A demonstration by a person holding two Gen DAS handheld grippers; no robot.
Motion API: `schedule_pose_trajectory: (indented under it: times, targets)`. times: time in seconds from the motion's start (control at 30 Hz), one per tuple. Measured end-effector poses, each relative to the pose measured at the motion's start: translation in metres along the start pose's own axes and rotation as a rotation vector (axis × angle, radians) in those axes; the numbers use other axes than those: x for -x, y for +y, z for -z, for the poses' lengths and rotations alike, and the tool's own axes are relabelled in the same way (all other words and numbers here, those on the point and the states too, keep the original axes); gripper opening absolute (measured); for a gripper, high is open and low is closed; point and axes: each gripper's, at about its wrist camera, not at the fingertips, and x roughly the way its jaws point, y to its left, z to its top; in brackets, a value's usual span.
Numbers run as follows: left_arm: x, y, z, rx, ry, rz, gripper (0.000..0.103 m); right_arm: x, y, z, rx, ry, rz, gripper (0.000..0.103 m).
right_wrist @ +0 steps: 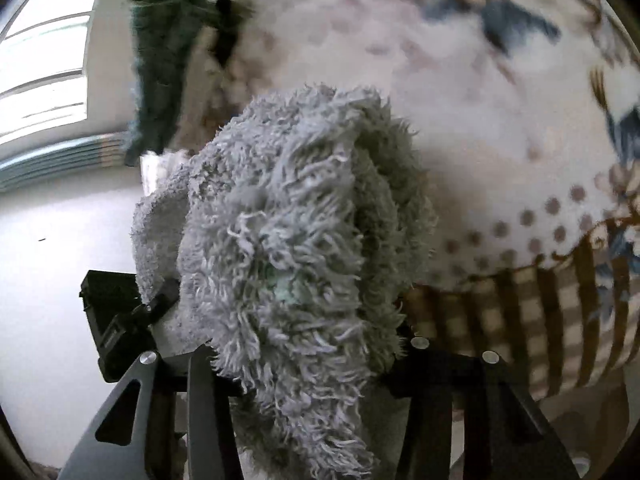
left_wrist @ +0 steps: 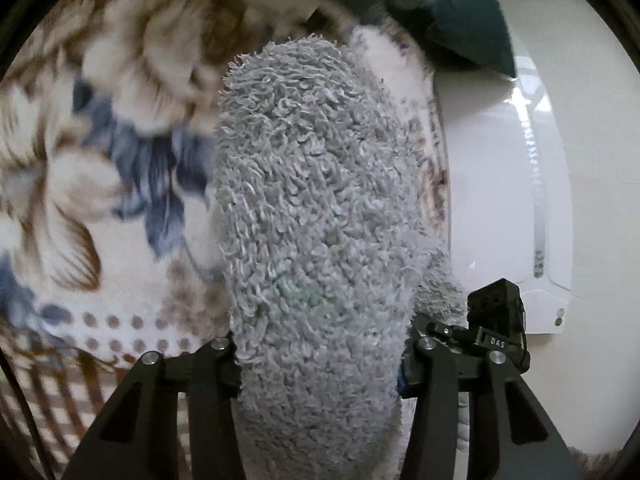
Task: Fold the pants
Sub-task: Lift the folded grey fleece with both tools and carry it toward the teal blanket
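While both of your grippers are clamped on fabric, the pants (left_wrist: 316, 216) fill the middle of each wrist view: shaggy, pale grey, long-looped pile, with a small greenish patch low in the bundle.

Your left gripper (left_wrist: 320, 364) has its jaws drawn in against a thick upright fold of that pile, which rises from 6 o'clock almost to 12 o'clock and hides the fingertips. Your right gripper (right_wrist: 308, 356) is likewise closed onto a bunched wad of the same pants (right_wrist: 288, 232), with an open fold gaping toward 1 o'clock; its fingertips are buried too.

Both tools point down toward the bedding, with the garment lifted clear between the camera and the blanket, though whether any part of it touches the surface cannot be told.

Count: one pair of pants, two grippers.

Behind the pants lies one floral blanket (left_wrist: 100, 168) in cream, brown and blue, blurred, with a dotted band and a checked border (right_wrist: 560, 312) at 4 o'clock in the right view. Farther off, a dark green cloth (left_wrist: 468, 20) sits at 1 o'clock in the left view, beside a white panel (left_wrist: 500, 208), and a bright window (right_wrist: 44, 60) shows at 10 o'clock in the right view.
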Motion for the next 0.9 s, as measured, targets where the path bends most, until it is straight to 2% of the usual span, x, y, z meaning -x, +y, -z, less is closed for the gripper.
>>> schedule_pose_trajectory:
  times: [0.07, 0.23, 0.37, 0.5, 0.7, 0.77, 0.83, 0.9]
  targets:
    - [0.023, -0.015, -0.016, -0.012, -0.021, 0.012, 0.045, 0.015, 0.03, -0.002, 0.013, -0.029, -0.017, 0.049]
    - [0.096, -0.068, -0.065, -0.091, -0.098, -0.02, 0.045, 0.046, 0.114, -0.024, 0.086, -0.087, -0.058, 0.049]
    - [0.141, -0.1, -0.124, -0.115, -0.159, -0.037, 0.045, 0.062, 0.198, -0.073, 0.182, -0.102, -0.088, 0.049]
    - [0.17, -0.12, -0.207, -0.132, -0.216, -0.082, 0.045, 0.069, 0.269, -0.145, 0.258, -0.113, -0.111, 0.049]
    - [0.175, -0.117, -0.33, -0.127, -0.26, -0.119, 0.046, 0.027, 0.356, -0.259, 0.308, -0.11, -0.079, 0.049]
    - [0.168, -0.104, -0.356, -0.11, -0.268, -0.121, 0.046, 0.0, 0.377, -0.301, 0.312, -0.098, -0.064, 0.049]
    - [0.156, -0.081, -0.382, -0.096, -0.257, -0.142, 0.048, -0.027, 0.388, -0.339, 0.304, -0.098, -0.035, 0.05]
    - [0.141, -0.06, -0.408, -0.083, -0.231, -0.193, 0.053, -0.049, 0.384, -0.368, 0.277, -0.069, 0.022, 0.057]
